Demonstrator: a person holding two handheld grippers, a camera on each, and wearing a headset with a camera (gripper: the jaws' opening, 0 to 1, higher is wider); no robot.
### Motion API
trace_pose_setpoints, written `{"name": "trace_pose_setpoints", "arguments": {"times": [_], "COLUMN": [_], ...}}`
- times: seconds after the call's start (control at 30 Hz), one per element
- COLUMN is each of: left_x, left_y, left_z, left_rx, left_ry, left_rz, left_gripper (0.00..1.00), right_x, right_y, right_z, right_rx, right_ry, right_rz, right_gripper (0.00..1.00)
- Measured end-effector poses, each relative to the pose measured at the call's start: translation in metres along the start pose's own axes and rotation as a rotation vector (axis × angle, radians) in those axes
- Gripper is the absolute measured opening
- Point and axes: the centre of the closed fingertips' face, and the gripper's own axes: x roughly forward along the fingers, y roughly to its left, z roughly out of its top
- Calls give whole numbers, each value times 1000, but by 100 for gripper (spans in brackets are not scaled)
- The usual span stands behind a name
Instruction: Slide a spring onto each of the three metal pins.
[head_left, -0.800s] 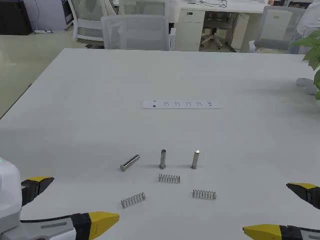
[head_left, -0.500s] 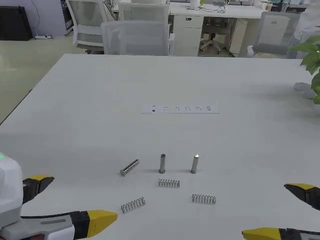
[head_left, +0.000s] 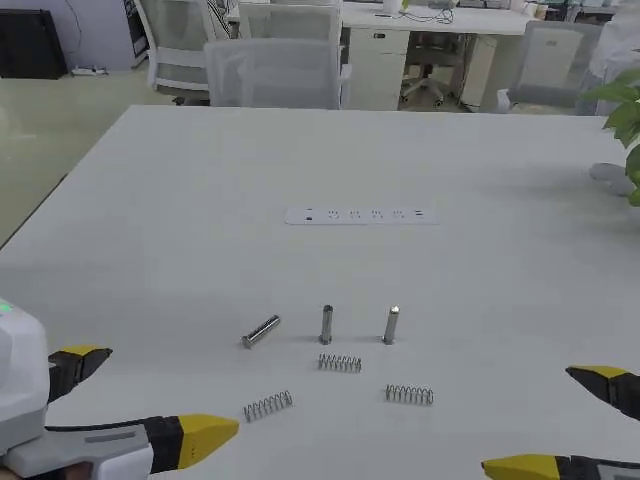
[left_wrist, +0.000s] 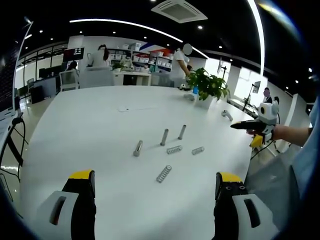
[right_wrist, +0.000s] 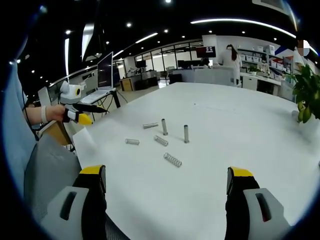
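Two metal pins stand upright on the white table, one in the middle (head_left: 326, 324) (left_wrist: 164, 137) (right_wrist: 164, 126) and one to its right (head_left: 391, 324) (left_wrist: 182, 132) (right_wrist: 186, 133). A third pin (head_left: 260, 331) (left_wrist: 138, 148) (right_wrist: 150, 125) lies on its side at the left. Three springs lie loose in front of them: left (head_left: 268, 405) (left_wrist: 164, 173) (right_wrist: 132, 141), middle (head_left: 340, 363) (left_wrist: 174, 149) (right_wrist: 161, 140), right (head_left: 409, 395) (left_wrist: 198, 150) (right_wrist: 172, 159). My left gripper (head_left: 150, 400) (left_wrist: 155, 187) is open at the near left, my right gripper (head_left: 565, 420) (right_wrist: 166, 182) open at the near right. Both hold nothing.
A white power strip (head_left: 362, 215) lies flat farther back on the table (head_left: 200, 200). A potted plant (head_left: 625, 110) (left_wrist: 207, 87) stands at the far right edge. Office chairs (head_left: 270, 70) and desks stand beyond the far edge.
The head camera tilted slightly, shifting the whole scene. Both grippers stay open low at the near edge; pins and springs have not moved.
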Motion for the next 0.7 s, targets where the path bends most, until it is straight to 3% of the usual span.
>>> {"name": "trace_pose_setpoints", "arguments": {"times": [0.7], "left_x": [-1], "left_y": [1], "left_z": [0], "left_rx": [1], "left_ry": [-3], "left_rz": [6], "left_gripper": [98], "right_x": [3], "right_y": [4], "right_z": [2], "right_rx": [2], "right_ry": [-6], "right_rz": [11], "right_gripper": [100]}}
